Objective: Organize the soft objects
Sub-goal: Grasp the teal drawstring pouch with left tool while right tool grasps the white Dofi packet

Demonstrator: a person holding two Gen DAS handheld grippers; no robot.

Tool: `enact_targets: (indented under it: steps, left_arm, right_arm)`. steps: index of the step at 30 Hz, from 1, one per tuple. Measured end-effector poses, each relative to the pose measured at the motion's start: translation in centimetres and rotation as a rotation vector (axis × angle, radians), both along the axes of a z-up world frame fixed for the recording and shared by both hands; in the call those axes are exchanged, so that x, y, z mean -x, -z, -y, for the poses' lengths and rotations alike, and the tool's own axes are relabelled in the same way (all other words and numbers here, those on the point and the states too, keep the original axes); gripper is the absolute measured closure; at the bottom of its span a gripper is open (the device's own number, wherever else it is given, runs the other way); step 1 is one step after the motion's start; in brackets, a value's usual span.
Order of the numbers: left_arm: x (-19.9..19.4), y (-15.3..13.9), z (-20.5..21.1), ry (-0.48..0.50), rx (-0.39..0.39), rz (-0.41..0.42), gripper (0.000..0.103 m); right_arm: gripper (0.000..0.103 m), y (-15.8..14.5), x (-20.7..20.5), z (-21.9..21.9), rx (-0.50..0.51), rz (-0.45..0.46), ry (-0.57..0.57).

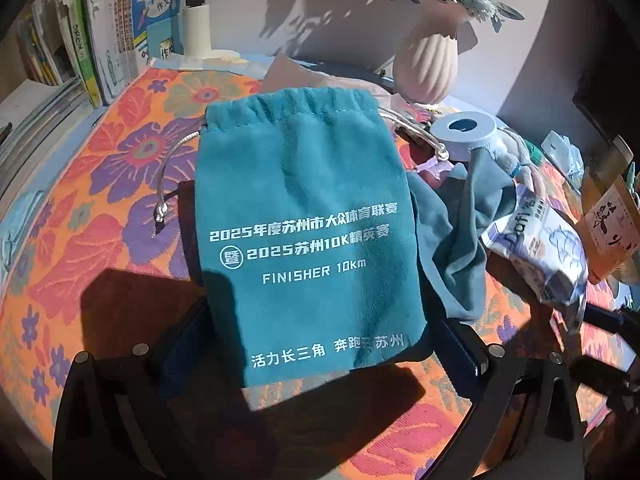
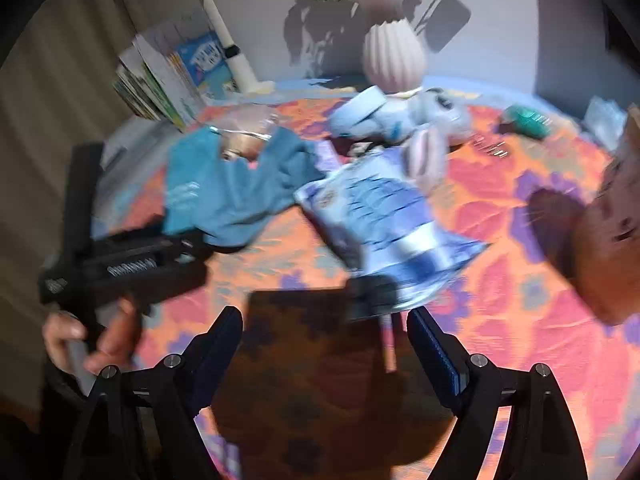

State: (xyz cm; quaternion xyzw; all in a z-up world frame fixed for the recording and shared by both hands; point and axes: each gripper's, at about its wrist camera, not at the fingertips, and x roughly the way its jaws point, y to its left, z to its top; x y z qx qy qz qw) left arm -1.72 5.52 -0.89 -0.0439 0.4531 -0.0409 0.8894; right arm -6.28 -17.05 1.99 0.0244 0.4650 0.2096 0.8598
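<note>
A teal drawstring pouch (image 1: 308, 220) with white print lies flat on the floral tablecloth (image 1: 100, 200). My left gripper (image 1: 322, 326) is open wide, its fingers standing on either side of the pouch's bottom end without pressing it. A second teal cloth (image 1: 460, 240) lies crumpled to its right, beside a blue-and-white tissue packet (image 1: 536, 248). In the blurred right wrist view my right gripper (image 2: 324, 316) is open with nothing between its fingers. The tissue packet (image 2: 384, 232) lies just ahead of its right finger, the teal pouch (image 2: 208, 196) to the left, and a grey plush toy (image 2: 424, 128) behind.
A ribbed pink vase (image 1: 424, 64) with flowers, a lamp post (image 1: 198, 20) and upright books (image 1: 100, 40) line the back. A pale blue ring (image 1: 468, 136) sits near the vase and an orange box (image 1: 612, 220) at the right. A hand (image 2: 80, 340) holds the left gripper's black body (image 2: 120, 264).
</note>
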Motion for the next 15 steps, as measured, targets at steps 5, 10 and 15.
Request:
enact_targets:
  steps: [5, 10, 15]
  left_arm:
    - [-0.1, -0.1, -0.2, 0.000, 0.024, 0.002, 0.002]
    - [-0.5, -0.3, -0.3, -0.011, 0.032, 0.001, 0.003]
    - [-0.7, -0.4, -0.2, 0.002, 0.026, 0.016, 0.029]
  right_arm:
    - [0.020, -0.6, -1.5, 1.1, 0.068, 0.034, 0.047]
    - [0.019, -0.6, -4.1, 0.3, 0.120, 0.070, 0.059]
    - [0.016, 0.0, -5.7, -0.8, 0.171, 0.079, 0.052]
